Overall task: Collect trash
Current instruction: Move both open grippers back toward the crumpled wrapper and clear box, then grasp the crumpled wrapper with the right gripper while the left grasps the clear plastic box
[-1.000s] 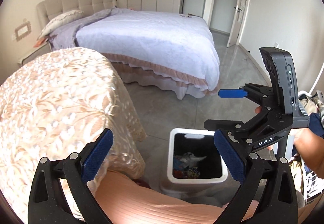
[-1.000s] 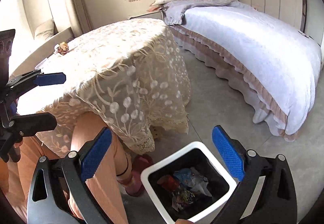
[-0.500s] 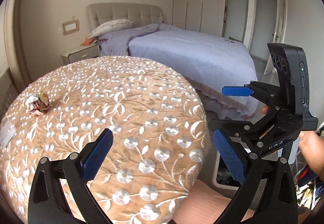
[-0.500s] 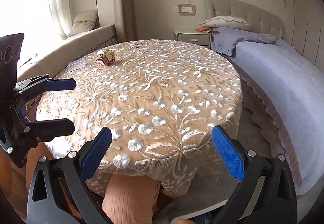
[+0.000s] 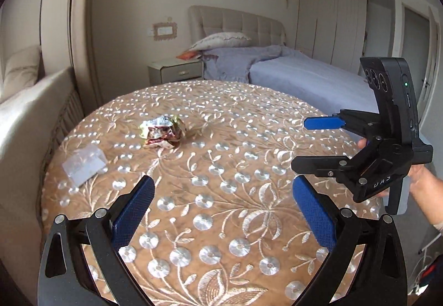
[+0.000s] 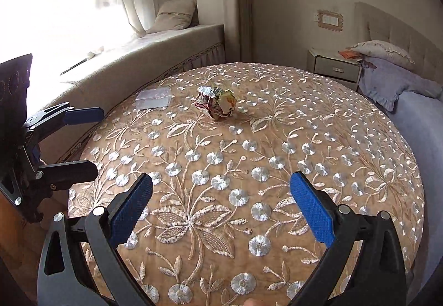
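Your left tool (image 5: pixel 221 212) gapes wide, empty | your right tool (image 6: pixel 220 206) the same | crumpled wrapper (image 6: pixel 216 102) sits far across desk (image 6: pixel 277 167) | clear plastic box (image 6: pixel 153 98) just beside it, contents unreadable.

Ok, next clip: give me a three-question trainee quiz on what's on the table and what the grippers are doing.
1. True or false: the crumpled wrapper lies on the embroidered tablecloth, untouched.
2. What lies beside it, toward the window seat? A) clear plastic piece B) mug C) book
3. Fill in: the left gripper and right gripper are both ____.

Key: 1 true; 2 A, the clear plastic piece; 3 open, holding nothing.
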Available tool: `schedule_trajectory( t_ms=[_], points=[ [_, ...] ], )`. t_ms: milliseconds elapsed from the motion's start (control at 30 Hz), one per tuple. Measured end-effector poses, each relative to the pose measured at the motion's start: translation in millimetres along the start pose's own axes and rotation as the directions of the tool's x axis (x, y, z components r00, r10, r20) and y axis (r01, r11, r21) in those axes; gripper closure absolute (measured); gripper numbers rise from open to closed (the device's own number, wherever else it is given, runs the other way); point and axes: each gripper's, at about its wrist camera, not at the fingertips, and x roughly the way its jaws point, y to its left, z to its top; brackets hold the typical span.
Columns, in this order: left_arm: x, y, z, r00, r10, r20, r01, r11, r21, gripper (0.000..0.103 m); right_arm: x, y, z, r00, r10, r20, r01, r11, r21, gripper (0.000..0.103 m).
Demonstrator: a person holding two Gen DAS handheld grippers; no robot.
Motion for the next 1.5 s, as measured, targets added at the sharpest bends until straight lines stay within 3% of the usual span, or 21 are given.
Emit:
schedule_trajectory(
  t_ms=[200, 667, 767, 867, 933, 1000, 1067, 1133, 1200, 1267, 1400, 1500],
  points=[
    [11, 64, 4, 0.995, 0.100, 0.007, -0.099, 0.994, -0.054, 0.005, 55, 7, 43, 0.998, 0.060, -0.010, -0.060, 0.998, -0.008, 0.004],
    [74, 181, 16, 0.986, 0.157, -0.058, -0.163, 0.978, -0.130, 0.005, 158, 7, 79, 0.991, 0.065, -0.115, -0.075, 0.994, -0.079, 0.004],
    [93, 202, 18, 0.985, 0.136, -0.107, -0.151, 0.979, -0.138, 0.005, 177, 6, 82, 0.986, 0.070, -0.151, -0.084, 0.992, -0.092, 0.004],
    [115, 215, 18, 0.972, 0.139, -0.192, -0.158, 0.983, -0.091, 0.005, 194, 7, 84, 0.980, 0.065, -0.187, -0.088, 0.989, -0.116, 0.004],
    [128, 221, 22, 0.965, 0.129, -0.226, -0.148, 0.987, -0.069, 0.005, 205, 7, 86, 0.976, 0.063, -0.207, -0.090, 0.988, -0.128, 0.004],
    [141, 222, 23, 0.962, 0.073, -0.264, -0.091, 0.994, -0.054, 0.005, 214, 8, 88, 0.973, 0.063, -0.223, -0.094, 0.987, -0.133, 0.004],
    [153, 214, 23, 0.949, 0.084, -0.302, -0.087, 0.996, 0.006, 0.005, 218, 9, 90, 0.974, 0.053, -0.222, -0.086, 0.987, -0.138, 0.006],
    [161, 202, 19, 0.933, 0.112, -0.343, -0.093, 0.993, 0.071, 0.013, 221, 10, 91, 0.975, 0.032, -0.222, -0.065, 0.988, -0.143, 0.030],
    [157, 194, 20, 0.940, 0.096, -0.326, -0.079, 0.995, 0.065, 0.034, 220, 10, 92, 0.974, 0.035, -0.222, -0.067, 0.988, -0.141, 0.042],
    [156, 186, 20, 0.934, 0.143, -0.329, -0.126, 0.989, 0.074, 0.037, 215, 10, 92, 0.977, 0.019, -0.211, -0.049, 0.989, -0.141, 0.042],
    [141, 172, 16, 0.933, 0.170, -0.318, -0.176, 0.984, 0.011, 0.040, 191, 11, 86, 0.982, 0.015, -0.186, -0.042, 0.990, -0.138, 0.043],
    [119, 153, 15, 0.947, 0.181, -0.267, -0.198, 0.979, -0.039, 0.041, 163, 13, 78, 0.987, 0.002, -0.161, -0.025, 0.989, -0.145, 0.043]
  ],
)
